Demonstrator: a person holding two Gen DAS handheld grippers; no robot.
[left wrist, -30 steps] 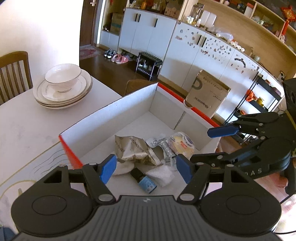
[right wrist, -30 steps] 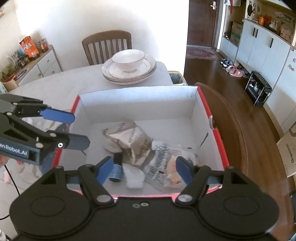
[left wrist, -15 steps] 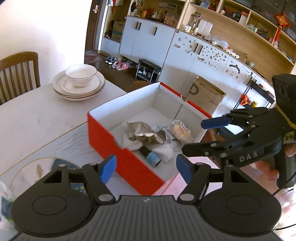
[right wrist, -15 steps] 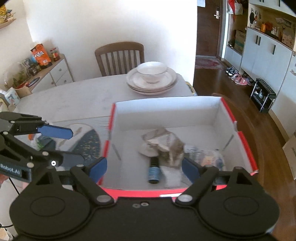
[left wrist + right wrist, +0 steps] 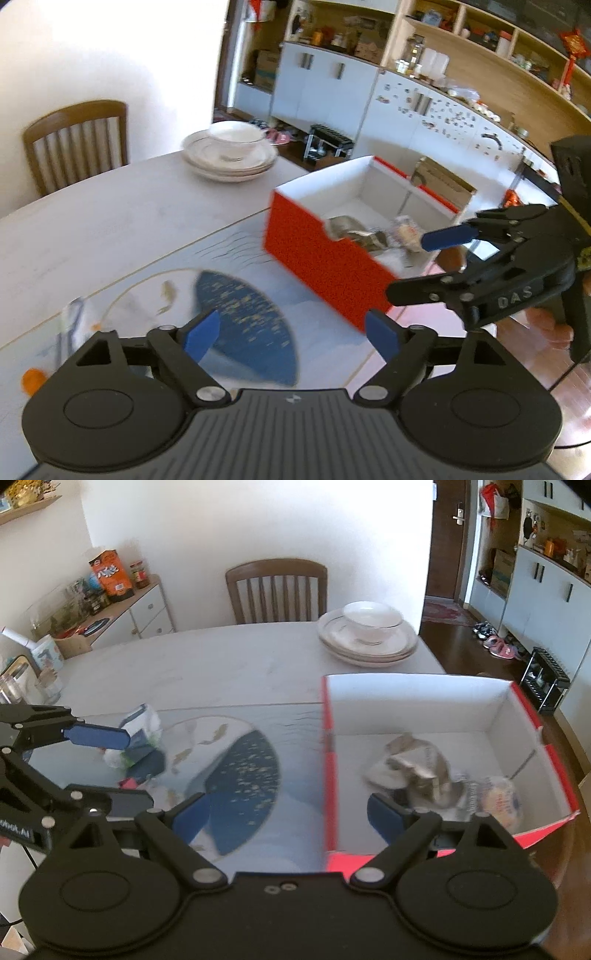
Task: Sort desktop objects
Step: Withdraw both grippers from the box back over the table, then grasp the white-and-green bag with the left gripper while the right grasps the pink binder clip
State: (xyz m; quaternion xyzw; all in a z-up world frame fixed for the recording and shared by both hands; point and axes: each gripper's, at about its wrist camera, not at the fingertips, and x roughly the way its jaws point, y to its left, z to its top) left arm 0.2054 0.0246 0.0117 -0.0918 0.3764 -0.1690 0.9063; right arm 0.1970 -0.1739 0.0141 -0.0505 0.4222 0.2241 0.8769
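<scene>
Both grippers, left (image 5: 291,338) and right (image 5: 288,814), hover over the table (image 5: 207,664), fingers spread wide, holding nothing.

Left wrist view: red box (image 5: 325,254) motion-blurred; contents behind near wall partly hidden, crumpled wrapper (image 5: 354,229) and round packet (image 5: 406,230) indistinct. Right gripper (image 5: 417,266) at right frame edge, body cut off; lower finger overlaps box corner. Orange item (image 5: 31,380) at lower left, smeared, unidentifiable.

Right wrist view: pile of small items (image 5: 142,746) at left centre blurred, partly behind left gripper (image 5: 127,768); individual pieces unresolved. Box contents smeared; dark object low centre hidden behind own finger. Sideboard clutter (image 5: 107,579) upper left too small to read.
</scene>
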